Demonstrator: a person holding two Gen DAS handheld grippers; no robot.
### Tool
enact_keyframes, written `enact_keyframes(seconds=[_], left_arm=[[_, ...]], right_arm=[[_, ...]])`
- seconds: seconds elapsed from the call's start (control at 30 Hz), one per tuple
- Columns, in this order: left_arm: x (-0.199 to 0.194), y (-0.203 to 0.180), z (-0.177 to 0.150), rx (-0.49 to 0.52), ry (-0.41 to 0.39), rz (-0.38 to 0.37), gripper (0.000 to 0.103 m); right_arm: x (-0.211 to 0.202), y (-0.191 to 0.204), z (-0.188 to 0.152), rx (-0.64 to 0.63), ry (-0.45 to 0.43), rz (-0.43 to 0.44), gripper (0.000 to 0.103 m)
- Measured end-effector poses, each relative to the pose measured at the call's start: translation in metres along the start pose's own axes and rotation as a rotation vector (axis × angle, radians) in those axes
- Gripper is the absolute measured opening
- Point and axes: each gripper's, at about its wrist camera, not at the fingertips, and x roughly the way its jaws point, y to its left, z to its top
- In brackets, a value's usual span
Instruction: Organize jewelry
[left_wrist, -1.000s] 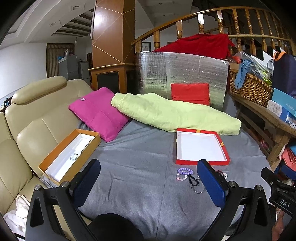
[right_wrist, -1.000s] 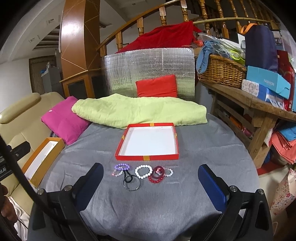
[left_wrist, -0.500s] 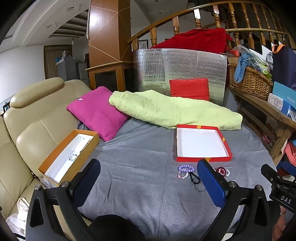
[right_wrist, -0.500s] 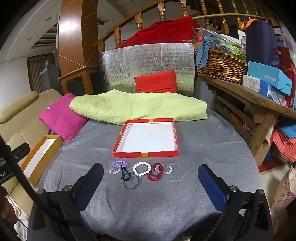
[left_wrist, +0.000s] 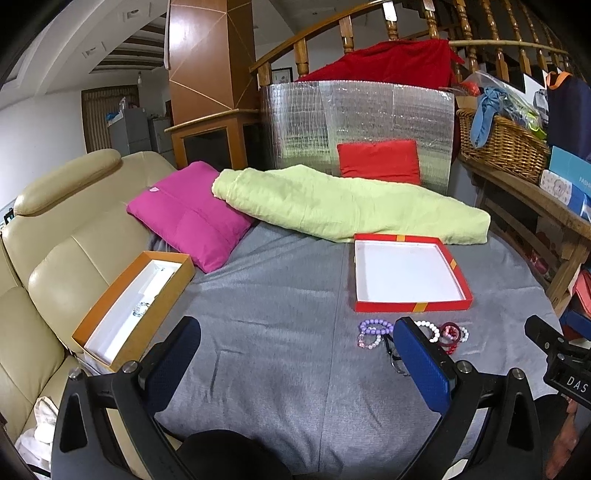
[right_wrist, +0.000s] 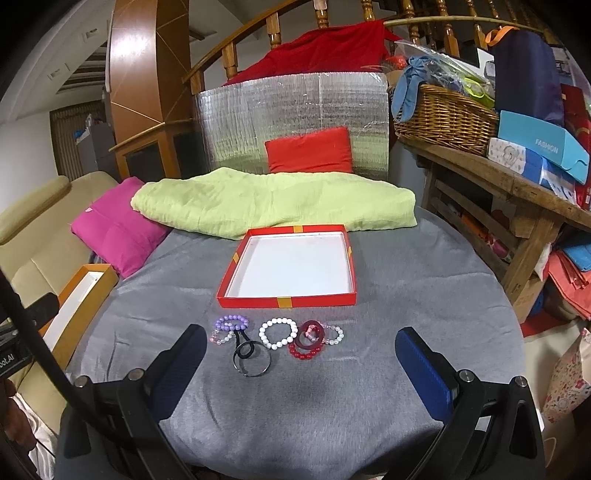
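Observation:
Several bracelets lie on the grey cloth in front of an empty red tray with a white floor: a purple bead bracelet, a white bead bracelet, a dark red ring and red beads, and black rings. My right gripper is open and empty, just short of them. In the left wrist view the tray and purple bracelet show at the right. My left gripper is open and empty, over bare cloth left of the bracelets.
An orange box with a small item inside sits at the table's left edge by a beige sofa. A pink cushion, a green blanket and a red cushion lie behind. A wooden bench with a basket stands right.
Both grippers have moved forward a little toward the tray and bracelets, which now look nearer. Both stay open and empty.

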Motion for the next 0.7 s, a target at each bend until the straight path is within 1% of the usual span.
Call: enact_keyframes(seconds=[0.3,0.7], left_arm=[[0.029,-0.010,-0.001,0.028,0.041,0.024,0.103],[0.077,-0.026,-0.002,0.074,0.095,0.031,0.103]], right_arm=[[0.035,-0.010,0.001,0.012,0.047,-0.004,0.103],[0.091,-0.031,0.001,0.033,0.121,-0.015,0.103]])
